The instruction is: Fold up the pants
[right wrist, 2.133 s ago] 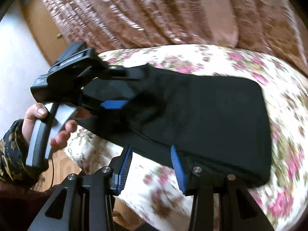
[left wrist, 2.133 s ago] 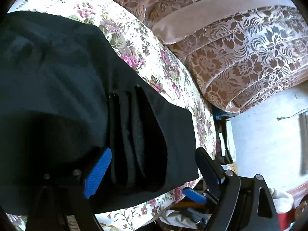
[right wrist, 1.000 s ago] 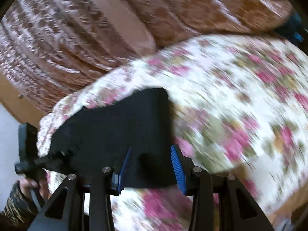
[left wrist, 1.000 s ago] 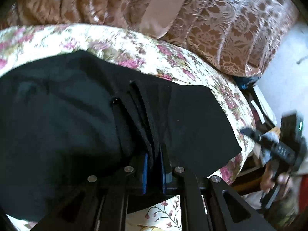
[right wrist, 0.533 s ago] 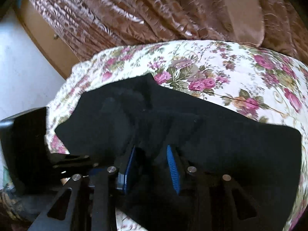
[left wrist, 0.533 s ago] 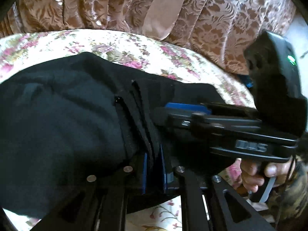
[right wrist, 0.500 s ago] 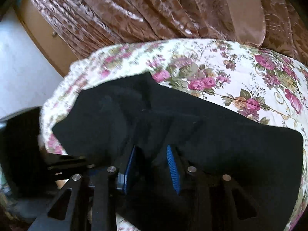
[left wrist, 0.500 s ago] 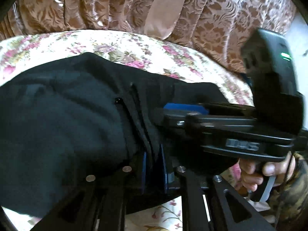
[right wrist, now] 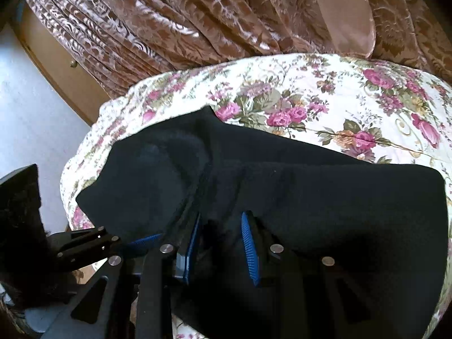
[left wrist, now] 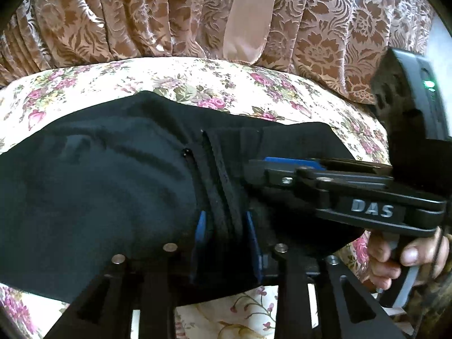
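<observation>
Black pants [left wrist: 99,183] lie folded on a floral bedspread [left wrist: 197,79], a ridge of bunched layers running down the middle. My left gripper [left wrist: 225,217] straddles that ridge. Its jaws are opening and the blue pads [left wrist: 200,237] stand apart from the cloth. My right gripper [left wrist: 254,169] reaches in from the right, a hand [left wrist: 395,257] on its handle. In the right wrist view the pants [right wrist: 339,197] fill the foreground. The right gripper [right wrist: 221,217] is closing, its pads pressing the same ridge. The left gripper [right wrist: 147,240] pokes in from the lower left.
Brown patterned curtains [left wrist: 113,14] hang right behind the bed. The bedspread [right wrist: 339,99] falls away at its left edge, with a wooden door or cabinet [right wrist: 56,56] and a pale wall [right wrist: 28,127] beyond. The two grippers sit close together at the near edge.
The right gripper swung in from the far right onto the bunched ridge beside the left gripper and narrowed its jaws. The left pads, earlier pinched on the ridge, have come apart.
</observation>
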{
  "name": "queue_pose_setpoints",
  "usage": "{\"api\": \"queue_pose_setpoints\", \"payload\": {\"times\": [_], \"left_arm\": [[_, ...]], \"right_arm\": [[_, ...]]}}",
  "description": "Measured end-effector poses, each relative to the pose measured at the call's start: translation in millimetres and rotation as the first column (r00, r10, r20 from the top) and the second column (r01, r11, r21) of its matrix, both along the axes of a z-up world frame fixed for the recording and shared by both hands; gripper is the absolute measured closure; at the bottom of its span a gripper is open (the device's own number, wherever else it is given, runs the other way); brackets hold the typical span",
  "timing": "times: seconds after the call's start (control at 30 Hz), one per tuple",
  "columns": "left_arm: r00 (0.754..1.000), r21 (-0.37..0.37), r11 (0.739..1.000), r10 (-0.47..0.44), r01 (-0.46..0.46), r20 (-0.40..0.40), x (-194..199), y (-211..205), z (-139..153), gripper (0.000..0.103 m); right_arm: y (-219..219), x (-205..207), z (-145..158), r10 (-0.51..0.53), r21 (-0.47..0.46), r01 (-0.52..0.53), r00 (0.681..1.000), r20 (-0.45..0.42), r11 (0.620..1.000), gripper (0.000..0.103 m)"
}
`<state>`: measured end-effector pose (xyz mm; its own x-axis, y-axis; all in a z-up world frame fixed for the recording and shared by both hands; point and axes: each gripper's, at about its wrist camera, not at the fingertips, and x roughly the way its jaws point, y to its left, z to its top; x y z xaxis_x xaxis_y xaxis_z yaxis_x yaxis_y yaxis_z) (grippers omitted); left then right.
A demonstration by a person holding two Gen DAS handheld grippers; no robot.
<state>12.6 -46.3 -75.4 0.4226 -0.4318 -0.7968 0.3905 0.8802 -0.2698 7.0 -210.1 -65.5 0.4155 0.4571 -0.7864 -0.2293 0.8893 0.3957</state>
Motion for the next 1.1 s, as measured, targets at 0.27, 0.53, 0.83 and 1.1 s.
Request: {"api": "queue_pose_setpoints", "payload": {"times": [0.27, 0.53, 0.83, 1.1], "left_arm": [[0.999, -0.025, 0.999, 0.039, -0.039, 0.009, -9, 18, 3, 0.06], [0.995, -0.028, 0.994, 0.103, -0.103, 0.017, -14, 42, 2, 0.055], [0.867, -0.402, 0.768, 0.428, -0.498, -0.256, -34, 215, -11, 0.02], [0.668, -0.442, 0.505, 0.615, -0.741, -0.419, -46, 317, -52, 0.014]], "right_arm": [[-2, -33, 15, -0.013, -0.003, 0.013, 1.0, 0.024, 1.0, 0.075], [15, -56, 7, 0.015, 0.006, -0.015, 1.0, -0.009, 1.0, 0.075], [31, -54, -4, 0.034, -0.062, -0.034, 0.999, -0.004, 0.997, 0.074], [32, -58, 1, 0.009, -0.055, -0.008, 1.0, 0.008, 0.998, 0.073]]}}
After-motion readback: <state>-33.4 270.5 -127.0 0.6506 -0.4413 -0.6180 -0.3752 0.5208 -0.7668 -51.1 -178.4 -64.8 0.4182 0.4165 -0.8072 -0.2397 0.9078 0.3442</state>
